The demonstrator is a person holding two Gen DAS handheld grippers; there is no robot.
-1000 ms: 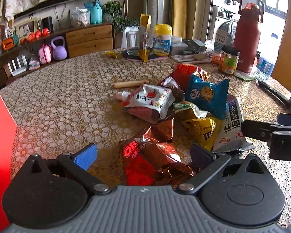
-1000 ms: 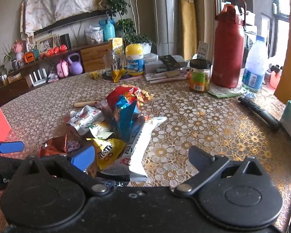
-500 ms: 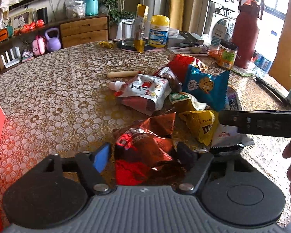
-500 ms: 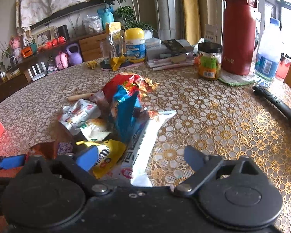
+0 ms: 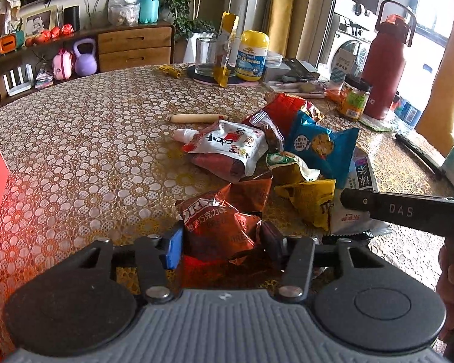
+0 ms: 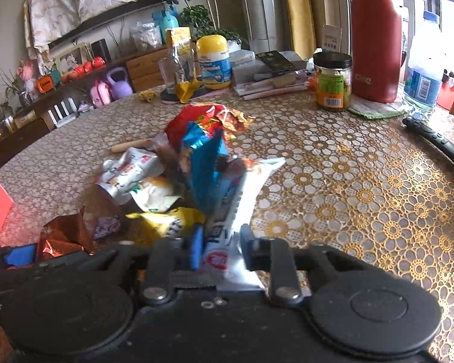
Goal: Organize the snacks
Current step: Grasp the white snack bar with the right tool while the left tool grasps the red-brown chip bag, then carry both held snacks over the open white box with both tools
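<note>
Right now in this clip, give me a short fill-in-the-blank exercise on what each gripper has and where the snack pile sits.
1. The left gripper is closed on a crumpled ____ snack packet.
2. The right gripper pinches the near end of a long ____ wrapper.
3. The blue cookie bag lies directly behind the ____ candy pouch.
4. The tall red bottle stands right of a black-lidded ____.

Missing words: brown; white; yellow; jar

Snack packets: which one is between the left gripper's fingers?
The crumpled brown Oreo packet, nearest the camera; the left gripper has closed on it. The other packets lie farther off in the pile.
</note>
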